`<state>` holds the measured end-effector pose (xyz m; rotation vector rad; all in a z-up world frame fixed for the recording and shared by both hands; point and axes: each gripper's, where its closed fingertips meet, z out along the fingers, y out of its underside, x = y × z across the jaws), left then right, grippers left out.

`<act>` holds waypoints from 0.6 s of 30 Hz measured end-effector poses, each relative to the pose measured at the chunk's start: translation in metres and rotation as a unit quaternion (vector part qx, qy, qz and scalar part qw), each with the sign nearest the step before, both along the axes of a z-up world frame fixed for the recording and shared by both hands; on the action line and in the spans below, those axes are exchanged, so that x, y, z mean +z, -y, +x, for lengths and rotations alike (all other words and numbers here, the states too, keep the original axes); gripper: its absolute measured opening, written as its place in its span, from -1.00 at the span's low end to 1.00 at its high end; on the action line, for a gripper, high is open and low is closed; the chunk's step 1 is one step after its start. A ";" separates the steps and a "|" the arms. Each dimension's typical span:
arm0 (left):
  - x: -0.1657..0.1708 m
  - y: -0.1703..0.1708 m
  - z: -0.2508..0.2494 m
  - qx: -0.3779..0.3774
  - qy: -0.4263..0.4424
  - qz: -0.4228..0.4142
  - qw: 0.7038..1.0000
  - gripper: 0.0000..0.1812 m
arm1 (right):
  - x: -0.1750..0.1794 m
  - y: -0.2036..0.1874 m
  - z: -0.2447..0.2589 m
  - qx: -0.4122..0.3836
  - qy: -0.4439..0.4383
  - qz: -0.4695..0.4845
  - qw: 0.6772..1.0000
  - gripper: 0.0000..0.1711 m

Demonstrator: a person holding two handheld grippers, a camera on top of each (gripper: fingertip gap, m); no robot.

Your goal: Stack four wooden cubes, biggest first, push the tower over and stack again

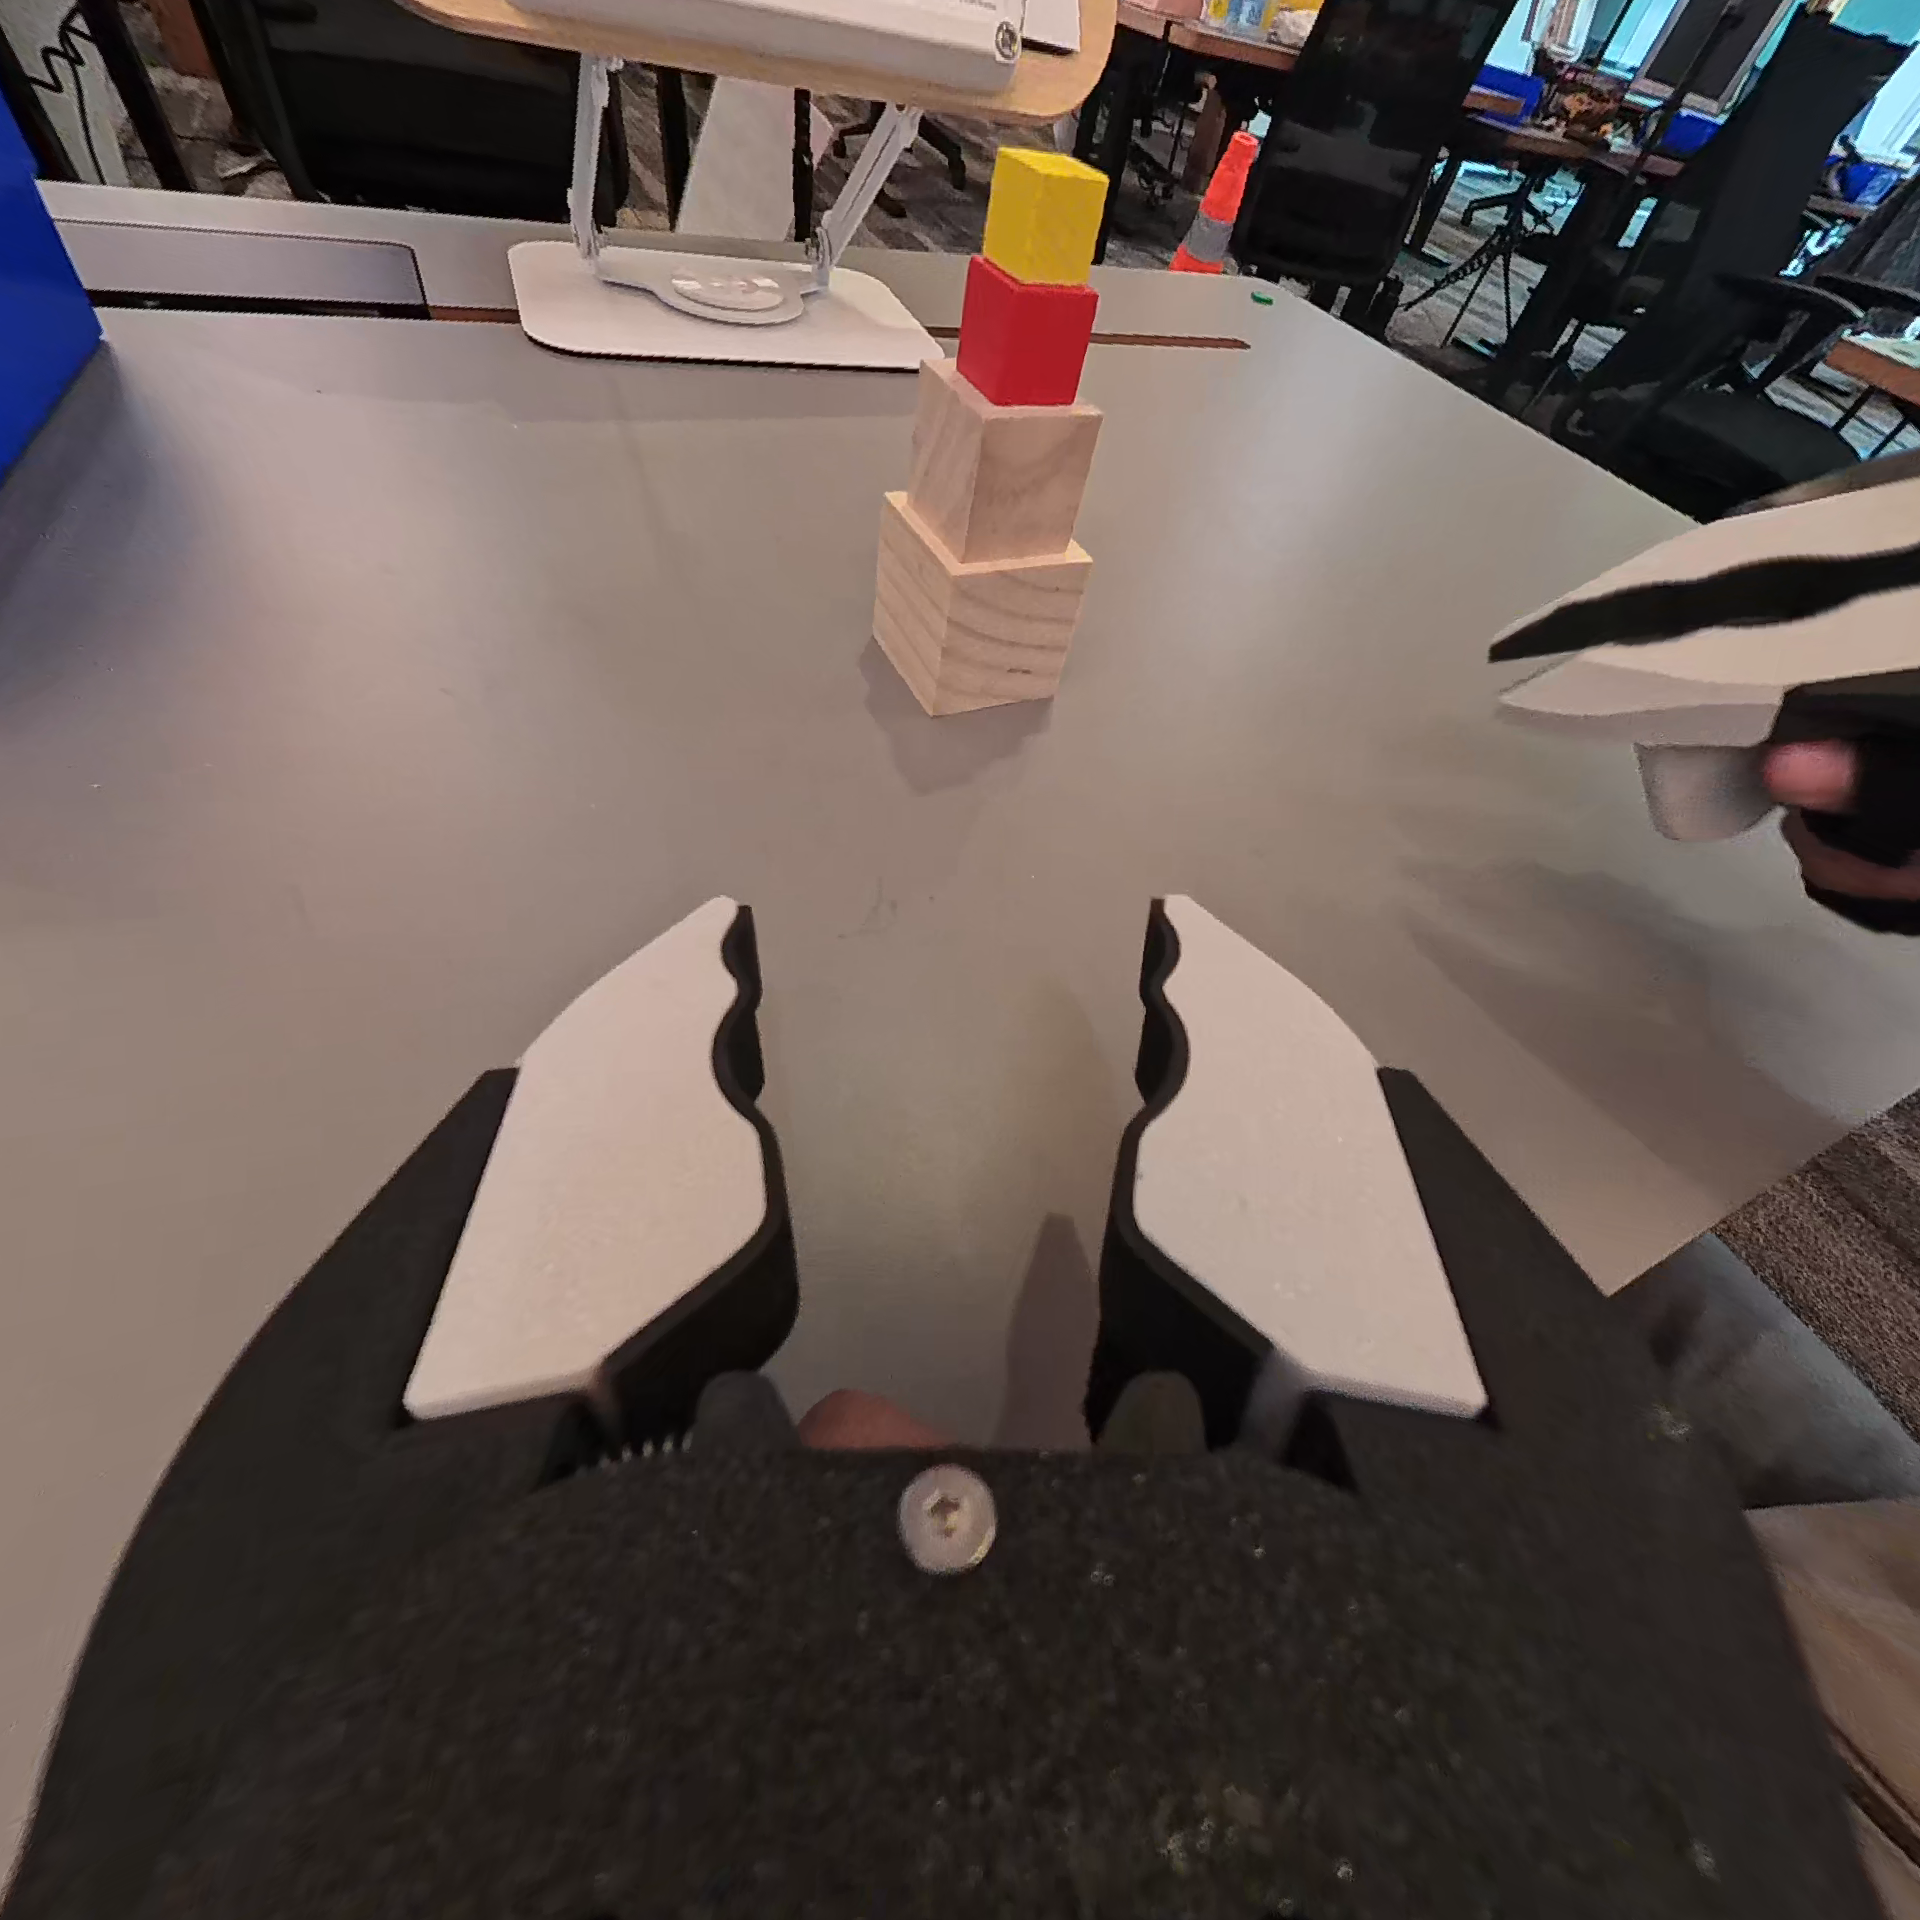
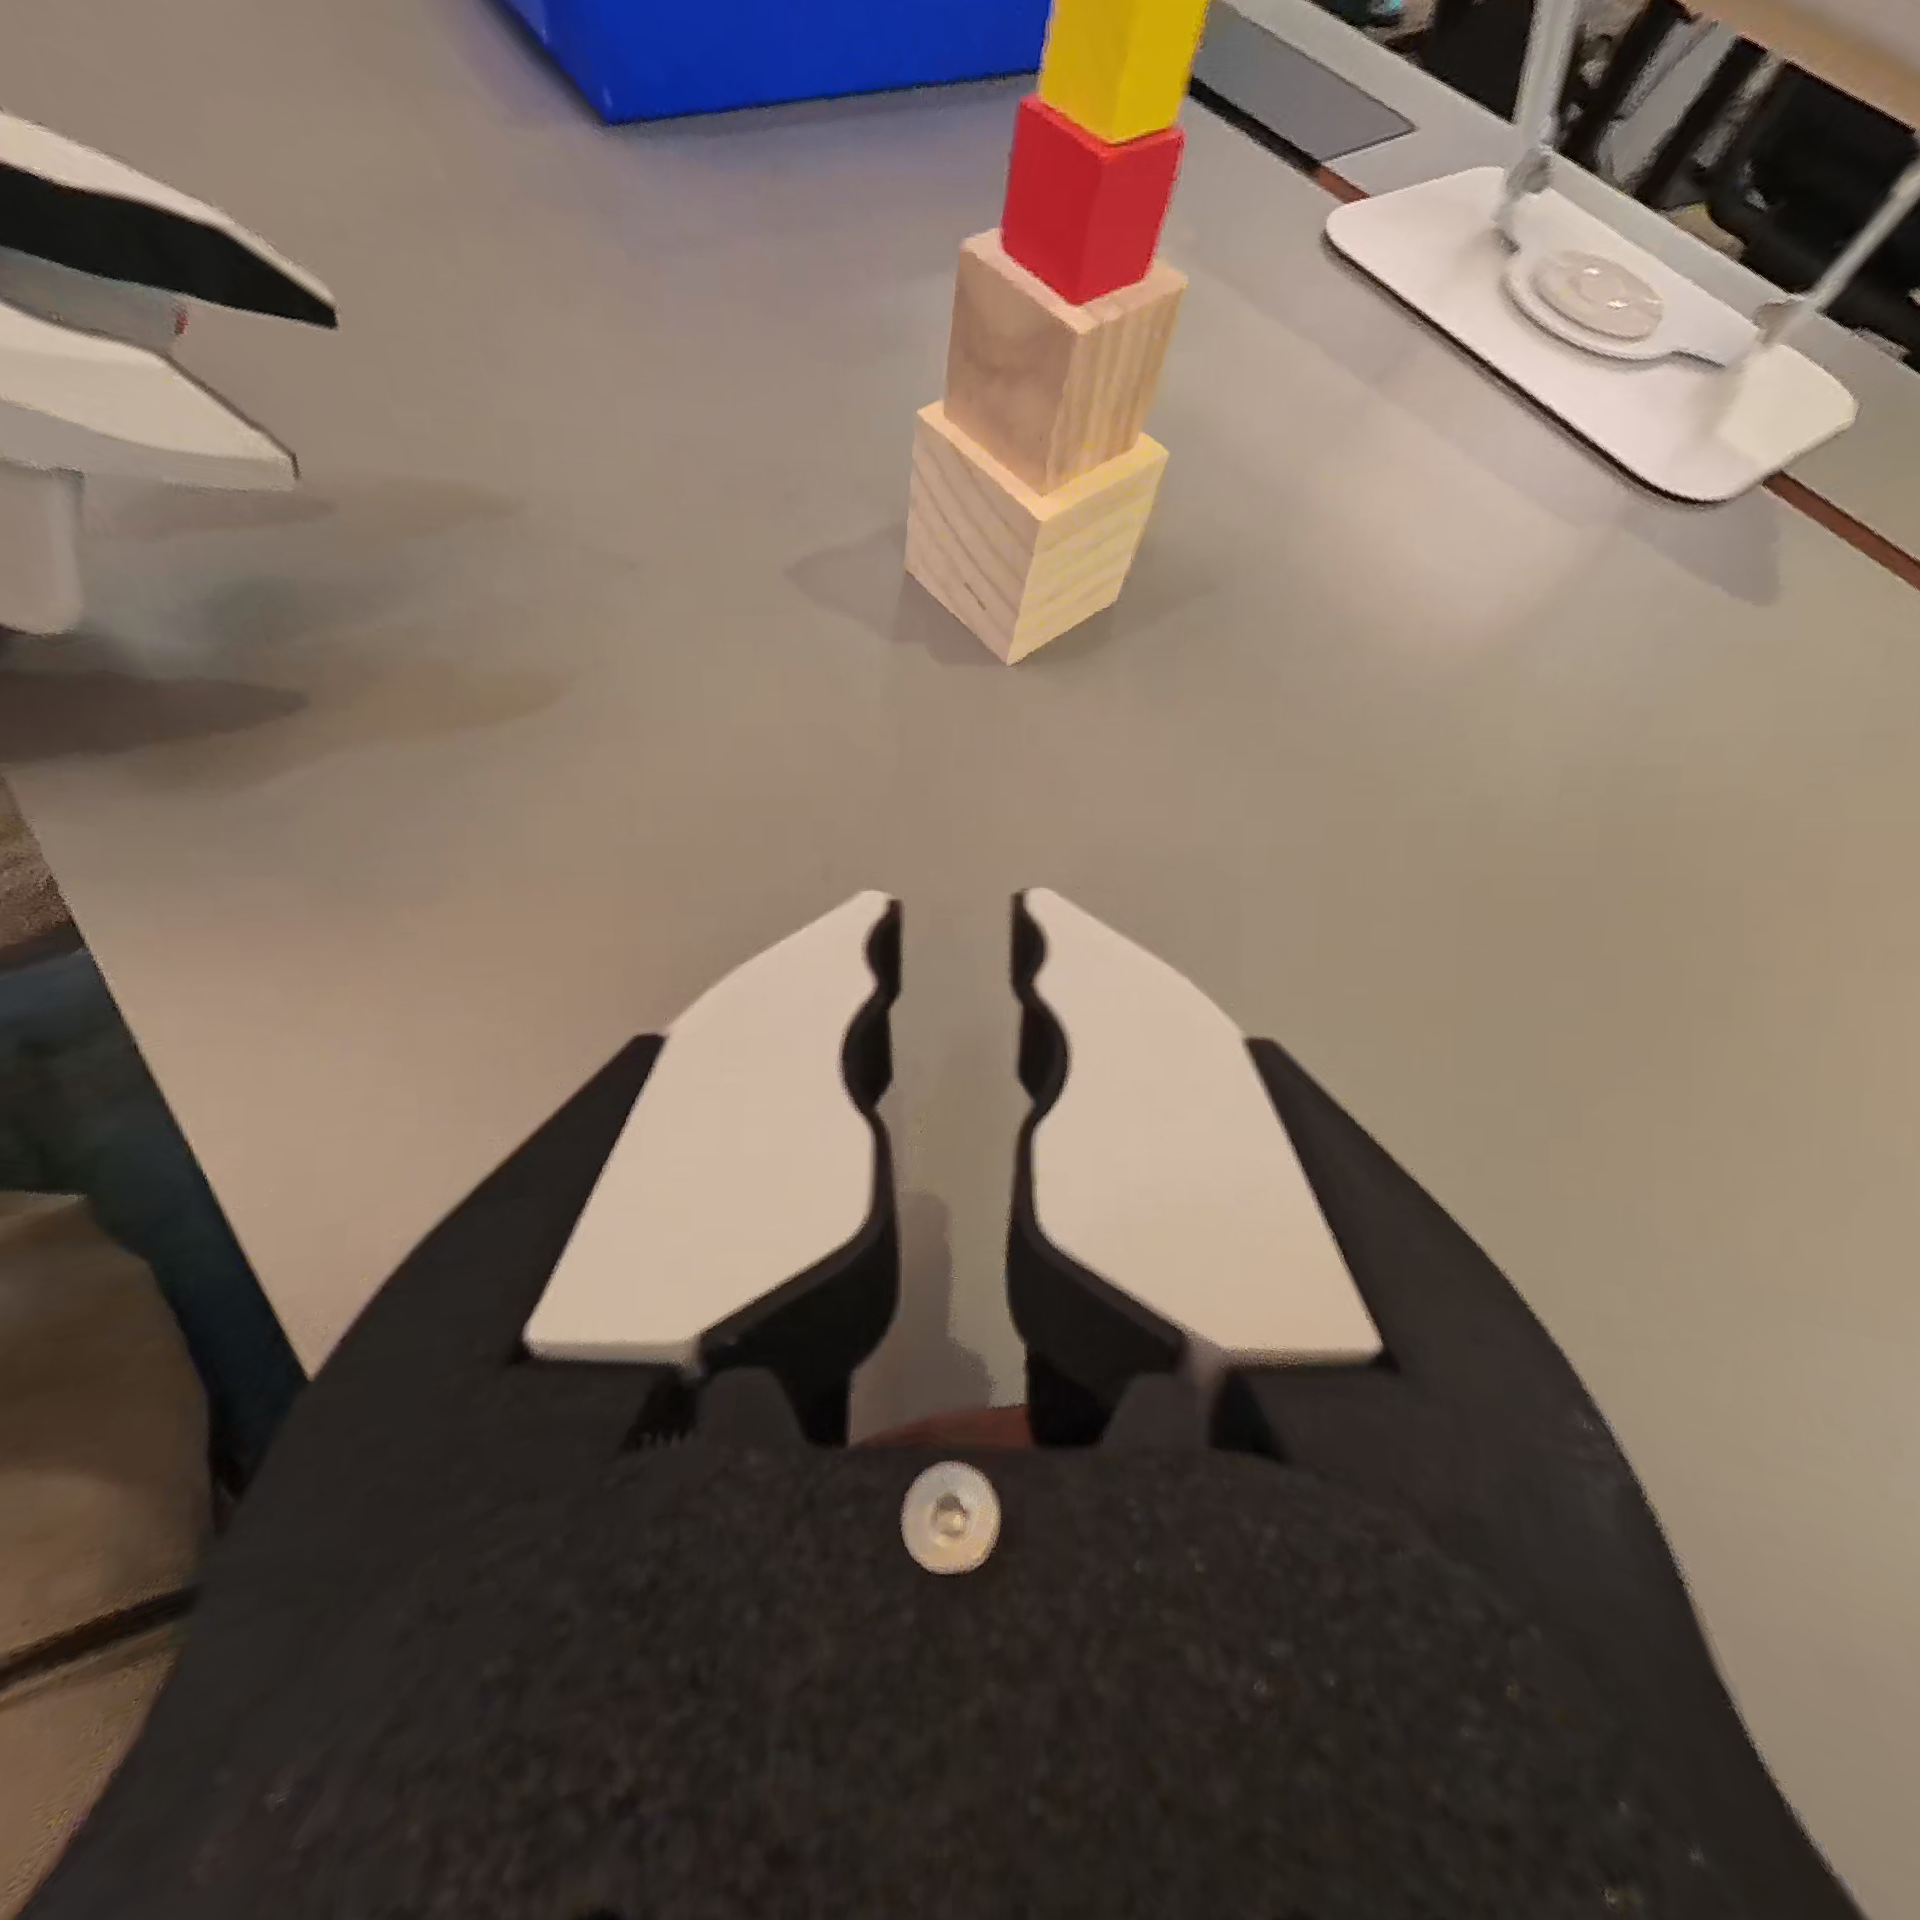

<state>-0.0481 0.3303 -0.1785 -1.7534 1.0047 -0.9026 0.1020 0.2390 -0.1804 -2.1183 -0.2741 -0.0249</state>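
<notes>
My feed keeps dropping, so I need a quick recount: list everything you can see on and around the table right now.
Plain wood cubes: 2, pale; the largest sits on the table, the next on top of it.
Red cube: 1, third in the tower.
Yellow cube: 1, on top of the tower.
Table: 1, grey.
Stand: 1, white flat base with thin legs, behind the tower.
Blue box: 1, at the table's far left edge.
Traffic cone: 1, orange, on the floor beyond the table.
Office chairs: several, black, in the background.
Left gripper: fingers apart, empty, short of the tower.
Right gripper: fingers slightly apart, empty, short of the tower.
</notes>
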 end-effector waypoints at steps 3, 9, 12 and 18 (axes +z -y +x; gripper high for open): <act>0.001 0.001 -0.001 -0.004 -0.003 0.009 1.000 -0.25 | -0.005 -0.010 -0.011 0.063 0.007 -0.025 0.998 -1.00; 0.006 -0.003 -0.008 -0.011 0.004 0.022 1.000 -0.28 | -0.024 -0.020 -0.060 0.222 0.037 -0.120 0.967 -1.00; 0.012 -0.002 -0.013 -0.012 0.014 0.032 0.999 -0.28 | -0.045 -0.009 -0.103 0.336 0.101 -0.175 0.920 -1.00; 0.011 -0.007 -0.017 -0.008 0.004 0.055 0.998 -0.29 | -0.049 -0.142 -0.002 0.168 0.284 -0.165 0.929 -1.00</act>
